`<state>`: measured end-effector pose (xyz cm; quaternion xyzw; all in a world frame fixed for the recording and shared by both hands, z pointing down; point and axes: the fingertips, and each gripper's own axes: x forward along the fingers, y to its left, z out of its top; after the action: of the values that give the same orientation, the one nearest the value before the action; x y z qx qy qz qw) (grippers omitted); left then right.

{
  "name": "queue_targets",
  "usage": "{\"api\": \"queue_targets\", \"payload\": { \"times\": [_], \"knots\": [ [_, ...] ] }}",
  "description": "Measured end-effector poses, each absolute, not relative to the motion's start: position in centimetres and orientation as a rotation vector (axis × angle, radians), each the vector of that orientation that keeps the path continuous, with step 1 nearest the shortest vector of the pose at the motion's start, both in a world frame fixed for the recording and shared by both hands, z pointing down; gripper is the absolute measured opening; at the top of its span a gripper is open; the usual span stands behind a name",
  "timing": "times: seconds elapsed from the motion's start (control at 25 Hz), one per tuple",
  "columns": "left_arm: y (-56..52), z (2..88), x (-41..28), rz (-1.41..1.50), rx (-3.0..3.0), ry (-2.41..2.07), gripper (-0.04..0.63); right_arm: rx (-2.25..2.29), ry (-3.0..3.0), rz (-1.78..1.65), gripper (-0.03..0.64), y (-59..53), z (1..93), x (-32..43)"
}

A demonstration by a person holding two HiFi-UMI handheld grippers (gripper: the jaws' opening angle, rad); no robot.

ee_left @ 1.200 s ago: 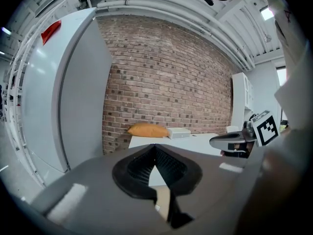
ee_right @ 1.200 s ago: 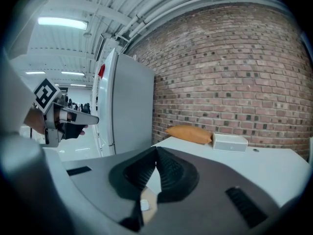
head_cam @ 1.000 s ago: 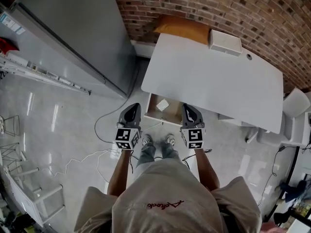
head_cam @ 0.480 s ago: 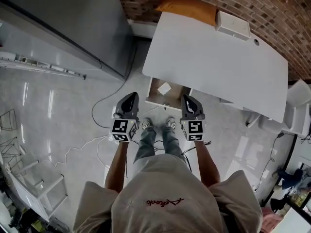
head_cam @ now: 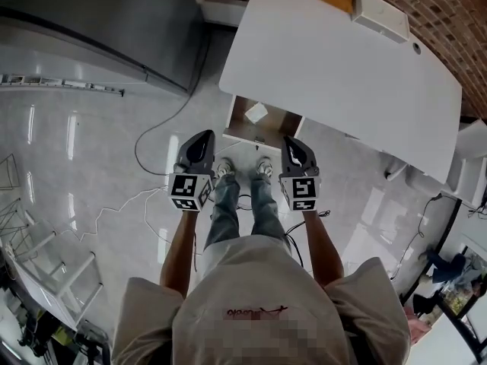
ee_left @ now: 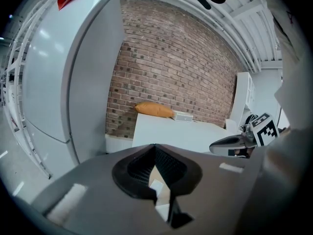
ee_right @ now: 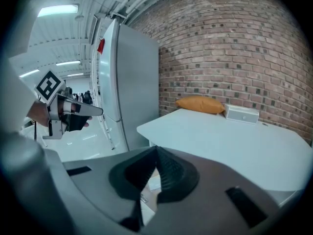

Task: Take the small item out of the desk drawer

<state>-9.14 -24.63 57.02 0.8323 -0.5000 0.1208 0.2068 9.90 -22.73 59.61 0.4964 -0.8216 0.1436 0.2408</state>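
Below the head camera, I am seeing both arms reaching forward over the person's jeans (head_cam: 242,207) and shoes (head_cam: 224,170). The left gripper (head_cam: 204,137) and the right gripper (head_cam: 291,141) are pointing side by side toward the white table (head_cam: 342,67). A drawer (head_cam: 275,122) is standing open under the table's near edge, and the small white item (head_cam: 256,112) is lying in its left part, apart from both grippers. Neither gripper is reaching into the drawer. A white box (head_cam: 379,15) is sitting at the table's far edge, and thin cables (head_cam: 144,204) are trailing across the glossy floor (head_cam: 76,158).

Along the left gripper view, the ribbed jaws are pressing together at their tips and are pinching nothing. Through the small gap below the tips I am catching a patch of brown drawer bottom with a white shape on it. Beyond them, an orange pillow (ee_left: 153,109) is resting against the brick wall (ee_left: 176,58), and a tall grey cabinet (ee_left: 73,82) is standing to the left.

Along the right gripper view, the jaws are likewise closing tip to tip and are carrying nothing. The left gripper is showing at the left edge, held by a hand (ee_right: 36,114), and the tabletop is stretching away on the right.
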Motion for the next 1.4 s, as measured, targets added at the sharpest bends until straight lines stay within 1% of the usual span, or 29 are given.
{"api": "queue_targets", "payload": {
  "times": [0.52, 0.92, 1.4],
  "knots": [
    [-21.9, 63.3, -8.9, 0.366, 2.210, -1.371, 0.009, 1.260, -2.185, 0.493, 0.012, -20.2, 66.6, 10.0],
    [-21.1, 67.9, -10.4, 0.389, 2.147, -1.393, 0.009, 1.204, -2.153, 0.552, 0.012, -18.3, 71.4, 9.3],
    [-19.4, 73.1, -10.2, 0.397, 2.086, -1.361, 0.009, 1.141, -2.158, 0.529, 0.011, -19.6, 75.8, 8.1]
  ]
}}
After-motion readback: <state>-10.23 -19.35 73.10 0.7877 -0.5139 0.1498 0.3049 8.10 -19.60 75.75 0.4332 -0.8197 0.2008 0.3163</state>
